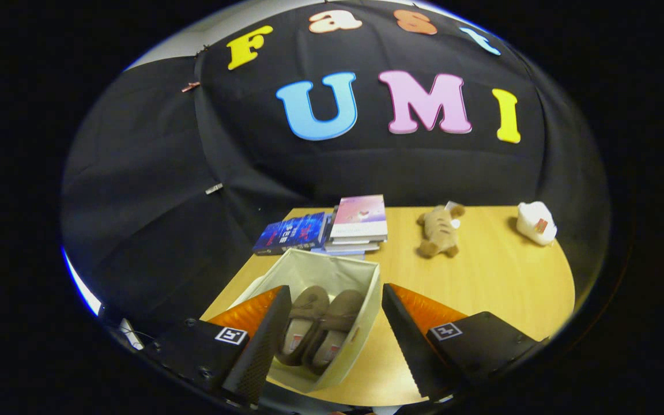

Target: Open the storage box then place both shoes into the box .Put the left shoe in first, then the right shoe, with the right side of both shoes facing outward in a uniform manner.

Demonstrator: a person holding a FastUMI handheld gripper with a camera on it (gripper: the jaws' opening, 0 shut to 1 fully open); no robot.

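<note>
Gripper [332,340]: your jaws are spread wide and hold nothing; the storage box lies between the fingers and just ahead of them.
Storage box [366,308]: open, pale, fabric-sided, standing on the wooden table [499,276]. You should expect soft walls that give under a push, so do not lean on the rim.
Left shoe [303,323]: brown slipper lying inside the box, sole down, toe pointing away from you.
Right shoe [332,328]: its twin, touching it side by side in the same box. Both look light and soft; if you must straighten one, pinch the heel collar, which should fold less than the toe.
Progress: you appear to have both shoes in.
Beyond: books [332,227] just behind the box; plush toy [438,230] and a white object [535,222] farther off.
</note>
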